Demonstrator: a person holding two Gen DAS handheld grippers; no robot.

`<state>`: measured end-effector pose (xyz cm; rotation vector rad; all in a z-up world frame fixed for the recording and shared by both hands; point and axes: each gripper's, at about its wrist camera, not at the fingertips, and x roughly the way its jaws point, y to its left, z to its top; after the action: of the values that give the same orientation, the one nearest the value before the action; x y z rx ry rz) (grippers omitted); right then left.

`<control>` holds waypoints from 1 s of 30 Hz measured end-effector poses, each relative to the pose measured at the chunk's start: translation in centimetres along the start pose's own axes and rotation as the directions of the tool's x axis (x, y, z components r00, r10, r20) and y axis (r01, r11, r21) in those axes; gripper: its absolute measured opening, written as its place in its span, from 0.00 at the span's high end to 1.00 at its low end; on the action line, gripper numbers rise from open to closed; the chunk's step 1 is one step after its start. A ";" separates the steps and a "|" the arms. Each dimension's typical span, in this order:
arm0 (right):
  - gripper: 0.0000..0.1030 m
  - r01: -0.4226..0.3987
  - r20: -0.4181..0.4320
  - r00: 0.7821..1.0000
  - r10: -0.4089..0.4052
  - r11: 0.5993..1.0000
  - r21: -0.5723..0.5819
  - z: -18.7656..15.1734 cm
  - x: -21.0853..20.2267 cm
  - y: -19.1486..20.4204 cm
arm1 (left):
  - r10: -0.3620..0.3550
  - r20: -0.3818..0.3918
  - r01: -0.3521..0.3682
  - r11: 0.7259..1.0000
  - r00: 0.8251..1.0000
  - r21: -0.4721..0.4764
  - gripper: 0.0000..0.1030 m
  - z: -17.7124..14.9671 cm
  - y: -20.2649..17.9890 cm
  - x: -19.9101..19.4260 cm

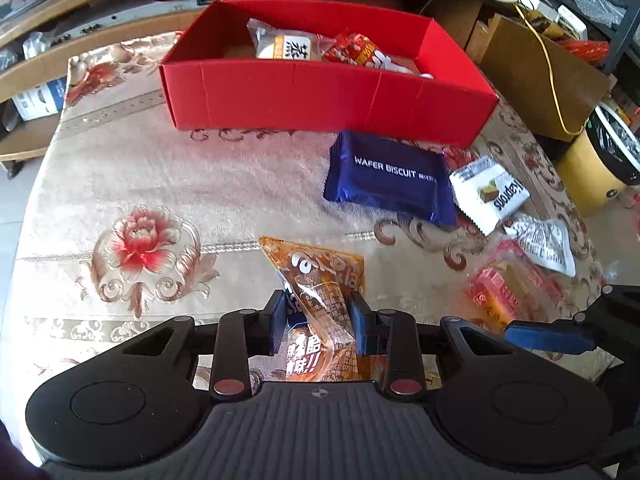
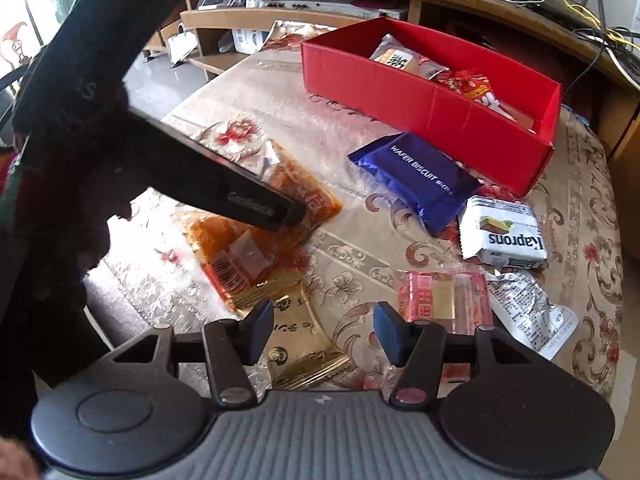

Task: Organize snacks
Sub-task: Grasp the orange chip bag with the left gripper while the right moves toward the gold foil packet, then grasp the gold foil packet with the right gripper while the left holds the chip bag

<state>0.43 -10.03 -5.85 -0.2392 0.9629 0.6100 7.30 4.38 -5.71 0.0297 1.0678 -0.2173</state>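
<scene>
On the round table with the flowered beige cloth [image 1: 168,184], an open red cardboard box [image 1: 320,100] stands at the far side. It holds a grey-white snack pack with a black character [image 1: 280,44] and a red-orange wrapped snack [image 1: 352,50].

Close to the camera, the left gripper [image 1: 318,322] has its two blue fingers pressed against a crinkled orange transparent snack bag [image 1: 320,300]; the bag stands up between them, pinched in the middle. In the right wrist view this same orange bag [image 2: 256,248] lies partly under the dark body of the left gripper.

The right gripper [image 2: 322,330] has its fingers apart. Between them lies a gold foil sachet [image 2: 304,352], and the pads do not touch it.

Just before the box lies a dark blue wafer biscuit pack [image 1: 392,180]. Beside it, at the right, is a white Kaprons wafer pack [image 1: 488,192], then a crumpled white-silver wrapper [image 1: 544,240]. A pink transparent snack pack [image 2: 444,296] lies near the right gripper's right finger.
</scene>
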 end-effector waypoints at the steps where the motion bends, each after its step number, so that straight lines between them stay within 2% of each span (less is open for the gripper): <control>1: 0.53 -0.004 -0.005 1.000 0.004 1.000 -0.009 0.0 0.1 0.2 | -0.002 0.001 0.002 1.000 1.000 0.005 0.62 0.0 -0.1 0.0; 7: 0.51 -0.011 -0.034 0.999 0.010 0.999 -0.046 -0.5 0.7 0.7 | -0.014 0.001 0.014 1.000 1.000 0.028 0.62 -0.1 -0.4 -0.1; 8: 0.49 -0.014 -0.039 0.999 0.012 0.999 -0.050 -0.5 0.8 0.7 | -0.015 0.001 0.015 1.000 1.000 0.024 0.62 -0.1 -0.3 -0.1; 10: 0.38 -0.014 -0.063 0.998 0.010 0.997 -0.070 -0.6 1.4 1.0 | -0.019 0.001 0.019 1.000 1.000 0.017 0.62 0.0 -0.2 -0.2; 13: 0.35 -0.015 -0.123 0.992 0.001 0.994 -0.111 -1.2 2.9 1.6 | -0.029 0.005 0.029 0.999 1.000 0.014 0.62 0.0 -0.2 -0.4; 14: 0.35 -0.009 -0.111 0.994 -0.006 0.991 -0.133 -1.4 2.9 1.9 | -0.036 0.005 0.036 0.999 0.999 0.013 0.62 0.0 -0.2 -0.4; 17: 0.46 -0.001 -0.104 0.994 -0.011 0.993 -0.118 -1.4 2.8 1.8 | -0.045 -0.007 0.045 0.999 0.999 0.009 0.62 0.0 -0.1 -0.2; 19: 0.66 0.011 -0.099 0.995 -0.022 0.995 -0.102 -1.1 2.6 1.6 | -0.045 -0.022 0.045 0.999 0.999 0.015 0.60 -0.1 -0.1 0.1; 23: 0.68 0.022 -0.103 0.994 -0.030 0.997 -0.076 -0.9 2.4 1.2 | -0.036 -0.042 0.037 0.999 0.998 0.014 0.42 -0.3 0.2 0.3; 26: 0.68 0.024 -0.096 0.995 -0.029 0.998 -0.058 -0.9 2.2 0.8 | -0.024 -0.057 0.026 0.999 0.998 0.029 0.33 -0.5 0.2 0.4; 28: 0.68 0.025 -0.076 0.997 -0.027 0.999 -0.031 -0.8 1.8 0.2 | -0.009 -0.056 0.012 0.998 0.998 0.059 0.33 -0.7 -0.3 0.4; 30: 0.68 0.027 -0.053 0.998 -0.028 1.000 -0.003 -0.7 1.2 -0.3 | 0.002 -0.054 0.002 0.997 0.999 0.081 0.41 -0.9 -0.7 0.4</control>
<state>0.59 -10.15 -7.24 -0.2710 1.0083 0.5819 6.56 3.75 -6.45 0.1088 1.1125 -0.2611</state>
